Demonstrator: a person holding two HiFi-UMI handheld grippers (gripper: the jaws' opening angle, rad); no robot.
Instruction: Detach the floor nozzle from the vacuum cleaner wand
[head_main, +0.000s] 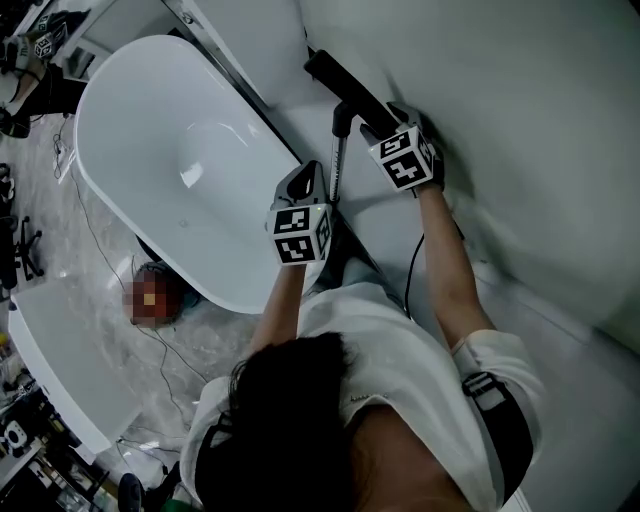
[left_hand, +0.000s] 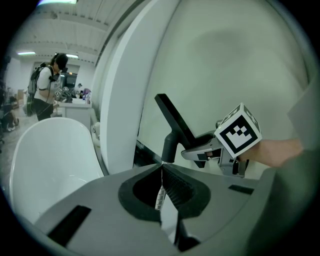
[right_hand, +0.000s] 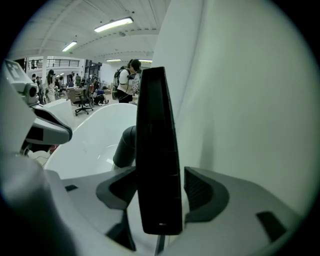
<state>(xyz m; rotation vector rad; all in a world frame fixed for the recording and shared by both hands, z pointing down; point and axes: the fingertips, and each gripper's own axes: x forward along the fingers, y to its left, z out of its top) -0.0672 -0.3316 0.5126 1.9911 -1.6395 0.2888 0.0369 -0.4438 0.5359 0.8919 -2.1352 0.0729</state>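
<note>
The black floor nozzle (head_main: 338, 78) lies against a white wall, and its dark elbow neck (head_main: 342, 118) joins the thin silver wand (head_main: 337, 165). My left gripper (head_main: 320, 178) is shut on the wand just below the neck. In the left gripper view the wand (left_hand: 160, 194) shows as a narrow strip pinched between the closed jaws (left_hand: 162, 172), with the nozzle (left_hand: 172, 117) beyond. My right gripper (head_main: 372, 122) stands open around the nozzle (right_hand: 156, 140). The bar sits between its pads (right_hand: 160, 196), with a gap at the right one.
A white bathtub (head_main: 150, 150) fills the left, close to the wand. A pale curved wall (head_main: 520, 130) rises behind the nozzle. A cable (head_main: 108, 262) trails over the marble floor. People stand far off (right_hand: 129, 75) in the room behind.
</note>
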